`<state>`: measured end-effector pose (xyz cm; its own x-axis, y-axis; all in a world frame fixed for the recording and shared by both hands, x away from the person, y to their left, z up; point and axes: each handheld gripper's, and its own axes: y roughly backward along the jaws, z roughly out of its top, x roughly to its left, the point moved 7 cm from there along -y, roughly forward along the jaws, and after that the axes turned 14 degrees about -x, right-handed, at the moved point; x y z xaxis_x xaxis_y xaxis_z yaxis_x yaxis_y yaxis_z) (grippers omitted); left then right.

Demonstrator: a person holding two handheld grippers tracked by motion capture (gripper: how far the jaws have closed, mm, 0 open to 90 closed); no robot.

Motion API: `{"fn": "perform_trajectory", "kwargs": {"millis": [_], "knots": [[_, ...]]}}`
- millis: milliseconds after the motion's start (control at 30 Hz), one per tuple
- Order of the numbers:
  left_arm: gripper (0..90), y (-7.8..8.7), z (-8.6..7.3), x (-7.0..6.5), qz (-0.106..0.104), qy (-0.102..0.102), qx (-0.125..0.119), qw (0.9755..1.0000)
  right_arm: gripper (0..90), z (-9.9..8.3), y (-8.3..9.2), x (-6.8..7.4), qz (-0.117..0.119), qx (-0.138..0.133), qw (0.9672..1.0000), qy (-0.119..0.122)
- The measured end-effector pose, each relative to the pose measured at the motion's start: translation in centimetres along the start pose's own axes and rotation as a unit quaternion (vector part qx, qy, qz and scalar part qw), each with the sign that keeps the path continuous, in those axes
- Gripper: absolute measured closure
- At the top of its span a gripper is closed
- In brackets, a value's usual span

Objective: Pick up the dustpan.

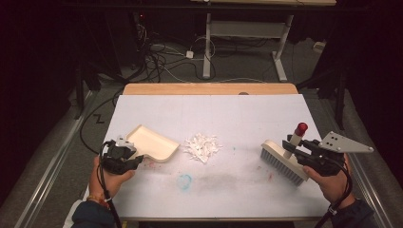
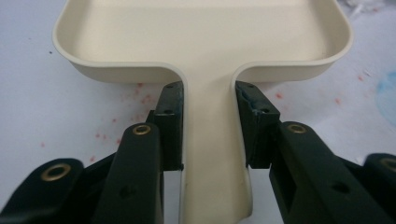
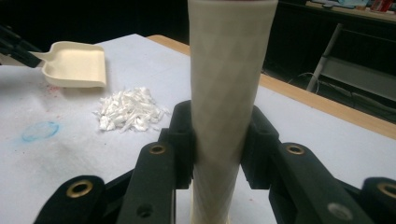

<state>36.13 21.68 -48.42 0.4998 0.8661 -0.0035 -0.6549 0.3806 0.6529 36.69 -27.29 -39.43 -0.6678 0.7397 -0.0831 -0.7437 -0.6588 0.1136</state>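
Your left gripper (image 2: 208,126) is clamped on the flat handle of the cream dustpan (image 1: 153,142) – shallow tray, rounded corners, at 9 o'clock from the shredded white paper pile (image 1: 202,146). Your right gripper (image 3: 219,140) grips the brush (image 1: 283,162) by its upright cream handle, red-capped – bristles on the white table (image 1: 214,114), 3 o'clock of the pile.

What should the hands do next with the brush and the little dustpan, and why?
Probably slide the dustpan closer, so its open edge sits right beside the pile of white scraps. The left tongs already grip its handle and the right tongs grip the brush handle, but a gap of bare table separates the pan from the pile, which lies between pan and brush.
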Motion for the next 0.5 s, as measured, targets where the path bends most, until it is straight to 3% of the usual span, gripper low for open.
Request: {"fn": "perform_trajectory", "kwargs": {"millis": [200,267,400,500], "knots": [[63.1,1.0,-1.2,-1.8,-0.031,-0.015,0.014,0.9993,70.1,0.0,0.0,-0.5,-0.007,-0.003,1.0000,-0.004],[63.1,1.3,-1.8,-2.8,-0.046,-0.028,0.025,0.9983,70.1,0.1,-0.1,-0.8,-0.012,-0.008,0.9999,-0.006],[63.1,1.3,-2.3,-3.6,-0.056,-0.035,0.032,0.9973,70.1,0.1,-0.7,-1.1,-0.015,-0.009,0.9998,-0.001],[63.1,1.3,-2.4,-4.0,-0.063,-0.042,0.035,0.9965,70.1,0.0,-2.5,-1.6,-0.019,-0.007,0.9998,0.000]]}}
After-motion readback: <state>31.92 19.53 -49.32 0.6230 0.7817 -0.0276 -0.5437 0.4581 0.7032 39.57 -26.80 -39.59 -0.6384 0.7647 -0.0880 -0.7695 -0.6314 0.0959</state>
